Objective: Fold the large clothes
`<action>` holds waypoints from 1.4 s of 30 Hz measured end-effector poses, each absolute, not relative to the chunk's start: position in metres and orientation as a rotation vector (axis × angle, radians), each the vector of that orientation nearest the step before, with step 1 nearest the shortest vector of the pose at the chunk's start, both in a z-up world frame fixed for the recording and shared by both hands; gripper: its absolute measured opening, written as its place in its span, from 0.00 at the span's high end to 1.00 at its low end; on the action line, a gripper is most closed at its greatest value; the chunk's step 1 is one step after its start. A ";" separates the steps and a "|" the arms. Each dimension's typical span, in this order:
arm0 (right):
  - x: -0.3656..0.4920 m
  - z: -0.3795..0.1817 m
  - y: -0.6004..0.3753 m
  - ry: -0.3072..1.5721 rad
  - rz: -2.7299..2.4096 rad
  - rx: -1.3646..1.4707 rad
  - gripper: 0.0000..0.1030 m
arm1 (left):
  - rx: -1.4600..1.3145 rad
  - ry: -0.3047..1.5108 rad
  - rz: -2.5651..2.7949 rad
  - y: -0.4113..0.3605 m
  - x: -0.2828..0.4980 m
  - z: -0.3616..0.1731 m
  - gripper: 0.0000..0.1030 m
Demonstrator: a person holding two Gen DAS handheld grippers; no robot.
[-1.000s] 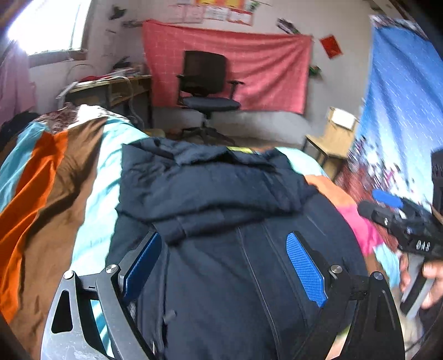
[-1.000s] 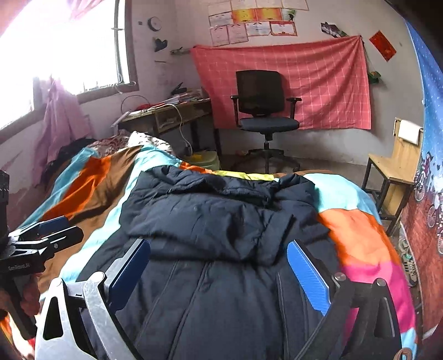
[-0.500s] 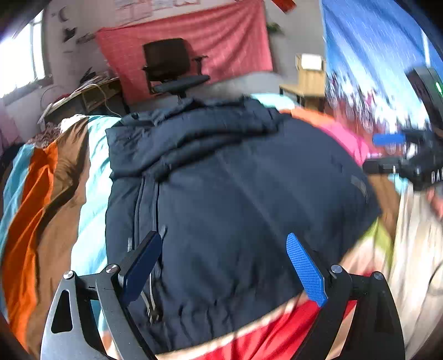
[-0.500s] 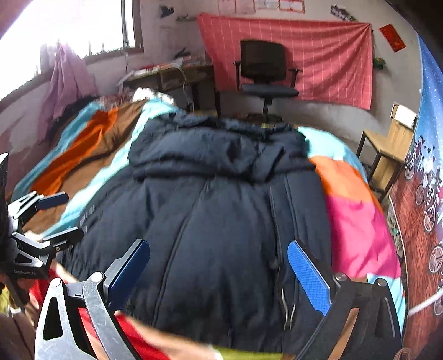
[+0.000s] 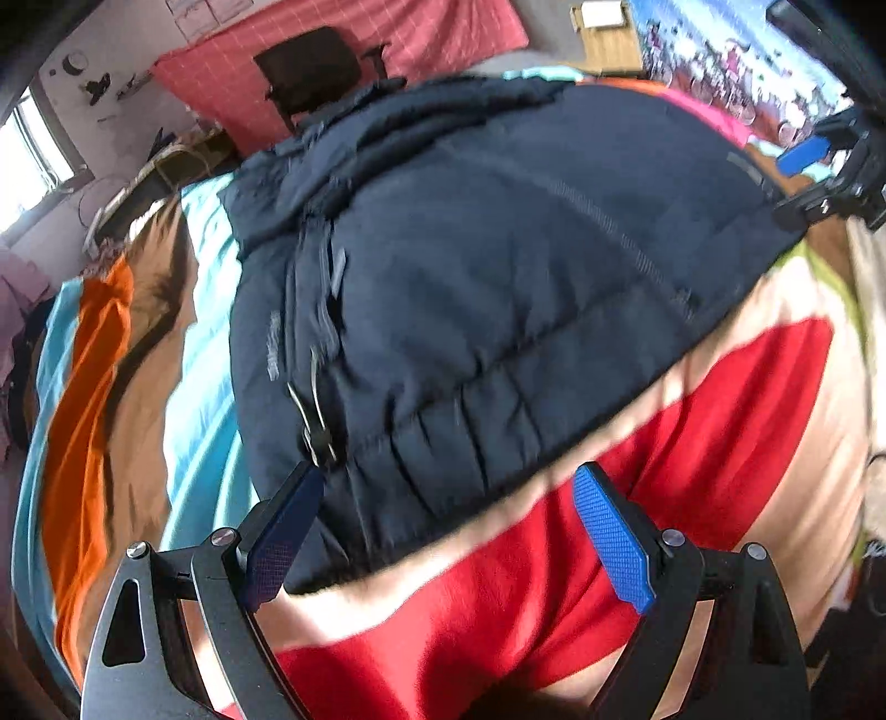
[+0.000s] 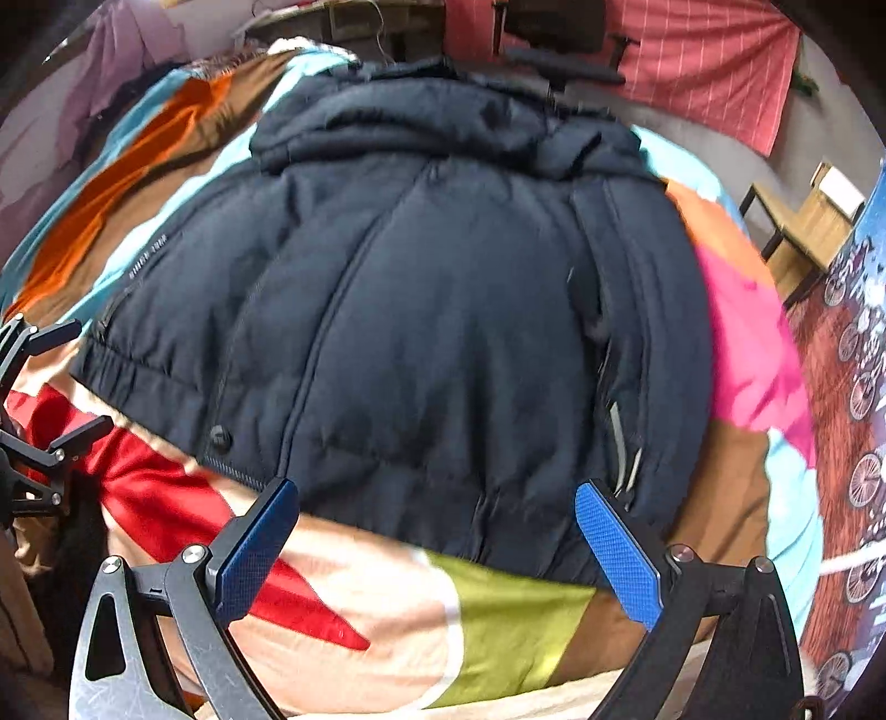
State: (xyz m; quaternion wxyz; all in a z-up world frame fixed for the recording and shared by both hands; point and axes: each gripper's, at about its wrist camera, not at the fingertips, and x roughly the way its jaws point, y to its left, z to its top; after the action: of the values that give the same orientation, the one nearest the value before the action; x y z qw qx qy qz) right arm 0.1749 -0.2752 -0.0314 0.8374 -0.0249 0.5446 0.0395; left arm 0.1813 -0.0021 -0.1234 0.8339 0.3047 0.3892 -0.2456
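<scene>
A dark navy puffer jacket (image 5: 498, 266) lies flat on the bed, sleeves folded across its upper part, hem toward me. It also shows in the right wrist view (image 6: 432, 310). My left gripper (image 5: 443, 548) is open and empty, just above the hem at the jacket's left zipper edge. My right gripper (image 6: 437, 548) is open and empty, over the hem near the jacket's right side. Each gripper appears at the edge of the other's view: the right one (image 5: 819, 177) and the left one (image 6: 39, 399).
The jacket rests on a multicoloured bedspread (image 6: 498, 620) with red, green, pink, orange and teal patches (image 5: 99, 387). Beyond the bed stand an office chair (image 5: 321, 72), a desk (image 6: 343, 27), a wooden chair (image 6: 814, 221) and a red wall cloth (image 6: 709, 55).
Both grippers have pulled back toward me and tilted down, from over the jacket's middle to its hem. The bedspread below the hem has come into view. Both stay open.
</scene>
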 end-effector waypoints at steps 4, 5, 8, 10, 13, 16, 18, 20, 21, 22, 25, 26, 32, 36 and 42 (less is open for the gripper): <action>0.177 -0.042 -0.275 1.199 0.080 -0.060 0.02 | 0.674 0.820 -0.490 -0.002 0.177 -0.137 0.14; 0.177 -0.043 -0.275 1.204 0.083 -0.056 0.02 | 0.680 0.814 -0.481 -0.003 0.177 -0.138 0.14; 0.179 -0.047 -0.278 1.216 0.094 -0.036 0.02 | 0.679 0.800 -0.454 -0.007 0.179 -0.140 0.14; 0.179 -0.048 -0.281 1.222 0.090 -0.023 0.02 | 0.694 0.781 -0.435 -0.010 0.180 -0.141 0.14; 0.180 -0.048 -0.285 1.231 0.059 -0.033 0.02 | 0.731 0.745 -0.405 -0.016 0.182 -0.144 0.13; 0.184 -0.052 -0.280 1.269 0.024 -0.139 0.02 | 0.755 0.708 -0.371 -0.021 0.182 -0.144 0.14; 0.186 -0.057 -0.277 1.297 0.034 -0.213 0.02 | 0.764 0.670 -0.340 -0.022 0.182 -0.140 0.26; 0.185 -0.062 -0.270 1.324 0.055 -0.301 0.02 | 0.778 0.654 -0.341 -0.024 0.182 -0.137 0.58; 0.183 -0.065 -0.267 1.334 0.069 -0.339 0.02 | 0.787 0.643 -0.343 -0.026 0.181 -0.135 0.62; 0.181 -0.068 -0.264 1.342 0.082 -0.369 0.02 | 0.797 0.624 -0.347 -0.027 0.178 -0.133 0.71; 0.175 -0.074 -0.259 1.349 0.094 -0.411 0.02 | 0.797 0.596 -0.345 -0.031 0.177 -0.122 0.82; 0.174 -0.076 -0.257 1.349 0.091 -0.419 0.02 | 0.774 0.611 -0.355 -0.031 0.180 -0.116 0.86; 0.168 -0.080 -0.250 1.297 0.023 -0.474 0.02 | 0.664 0.652 -0.390 -0.034 0.197 -0.071 0.92; 0.164 -0.078 -0.246 1.259 -0.004 -0.510 0.04 | 0.596 0.672 -0.404 -0.037 0.210 -0.037 0.93; 0.171 -0.057 -0.246 1.176 -0.073 -0.446 0.59 | 0.526 0.716 -0.426 -0.040 0.222 0.001 0.93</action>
State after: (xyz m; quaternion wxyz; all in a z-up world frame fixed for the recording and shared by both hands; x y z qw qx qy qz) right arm 0.1707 -0.2459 -0.0570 0.8080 -0.2084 0.5500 -0.0339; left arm 0.2216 -0.0400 0.0005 0.8811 0.2523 0.3439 -0.2044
